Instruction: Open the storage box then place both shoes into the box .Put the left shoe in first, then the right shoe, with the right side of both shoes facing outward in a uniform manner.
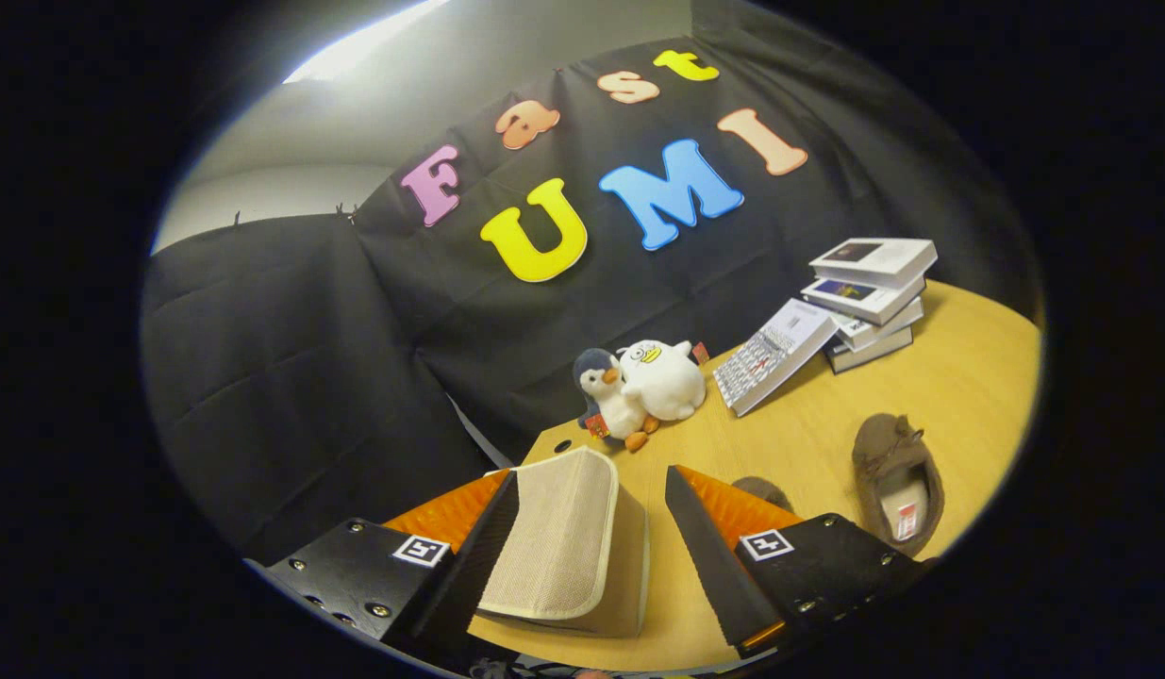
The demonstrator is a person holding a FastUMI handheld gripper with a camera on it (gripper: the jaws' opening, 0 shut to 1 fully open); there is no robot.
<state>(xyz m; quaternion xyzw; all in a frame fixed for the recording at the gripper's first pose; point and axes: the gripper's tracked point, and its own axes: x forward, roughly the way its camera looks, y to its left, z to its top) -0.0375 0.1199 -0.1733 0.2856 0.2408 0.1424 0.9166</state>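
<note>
A beige fabric storage box (563, 547) stands on the wooden table (959, 377) between my fingers. Its woven lid panel leans against the left finger, with a gap to the right finger. My gripper (591, 474) is open and both fingers reach past the box's sides. A brown slip-on shoe (898, 481) lies on the table to the right of the right finger, its opening facing up. The toe of a second brown shoe (761, 490) peeks out just behind the right finger; the rest is hidden.
A penguin plush (608, 396) and a white bird plush (662, 377) sit at the table's far edge beyond the fingers. A stack of books (870, 292) stands at the far right, with one book (775, 354) leaning against it.
</note>
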